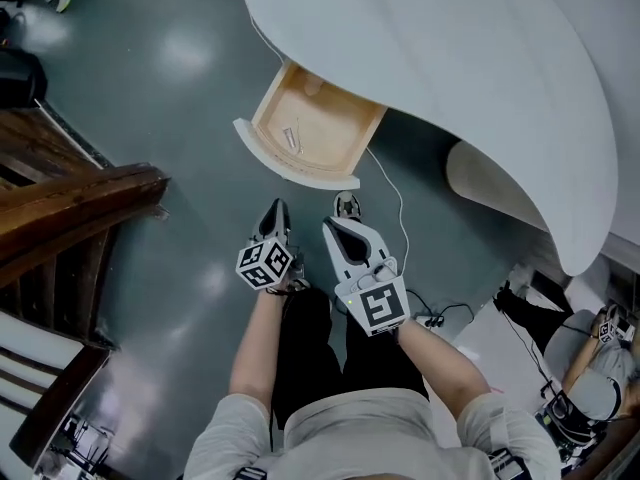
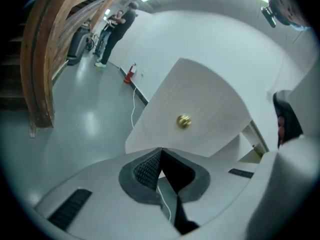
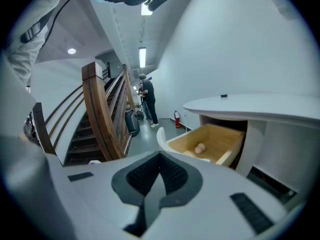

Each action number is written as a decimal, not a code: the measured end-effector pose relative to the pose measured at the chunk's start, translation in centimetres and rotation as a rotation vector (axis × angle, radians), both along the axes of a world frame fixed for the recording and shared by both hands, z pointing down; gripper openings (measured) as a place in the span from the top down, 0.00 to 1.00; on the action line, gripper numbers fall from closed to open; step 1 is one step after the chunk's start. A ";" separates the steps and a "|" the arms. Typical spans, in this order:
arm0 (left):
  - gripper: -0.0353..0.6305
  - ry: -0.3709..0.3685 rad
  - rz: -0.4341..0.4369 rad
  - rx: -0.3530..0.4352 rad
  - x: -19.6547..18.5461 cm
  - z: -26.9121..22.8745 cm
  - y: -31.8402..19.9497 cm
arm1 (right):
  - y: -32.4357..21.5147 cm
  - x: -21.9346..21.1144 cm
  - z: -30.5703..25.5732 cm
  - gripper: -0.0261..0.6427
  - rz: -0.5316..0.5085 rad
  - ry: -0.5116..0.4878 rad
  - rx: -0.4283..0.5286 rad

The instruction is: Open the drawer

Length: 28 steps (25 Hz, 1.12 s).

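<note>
The wooden drawer (image 1: 315, 128) stands pulled out from under the white curved table (image 1: 450, 58), with a small metal piece (image 1: 292, 136) lying inside. Its white curved front carries a brass knob (image 2: 184, 120). My left gripper (image 1: 275, 211) hangs short of the drawer front, jaws shut with nothing between them (image 2: 161, 151). My right gripper (image 1: 347, 206) is beside it, also shut and empty (image 3: 160, 156). In the right gripper view the drawer (image 3: 215, 141) shows its open box with a small pale object (image 3: 199, 148) in it.
A wooden staircase (image 1: 60, 218) runs along the left. A white cable (image 1: 395, 193) trails over the grey floor below the drawer. Bags and cables (image 1: 560, 368) lie at the lower right. A person (image 3: 147, 101) stands far off near a red extinguisher (image 2: 130, 74).
</note>
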<state>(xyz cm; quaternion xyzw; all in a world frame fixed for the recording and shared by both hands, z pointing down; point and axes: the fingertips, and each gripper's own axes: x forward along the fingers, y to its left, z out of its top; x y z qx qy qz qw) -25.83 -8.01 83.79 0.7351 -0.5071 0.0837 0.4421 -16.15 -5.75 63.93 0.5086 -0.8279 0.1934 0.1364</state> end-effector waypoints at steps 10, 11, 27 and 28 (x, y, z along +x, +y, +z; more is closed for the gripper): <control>0.94 -0.030 -0.041 0.145 4.3 -20.0 -1.8 | -3.2 2.6 -10.4 0.94 -0.014 0.025 0.055; 0.94 -0.031 -0.045 0.158 4.8 -21.7 -2.2 | -3.7 2.7 -11.3 0.94 -0.025 0.022 0.054; 0.94 -0.284 0.044 0.440 5.6 -40.0 -4.7 | -7.6 3.7 -22.4 0.94 -0.083 0.011 0.155; 0.94 -0.286 0.058 0.456 5.5 -41.0 -4.3 | -7.2 3.5 -23.3 0.94 -0.074 0.016 0.169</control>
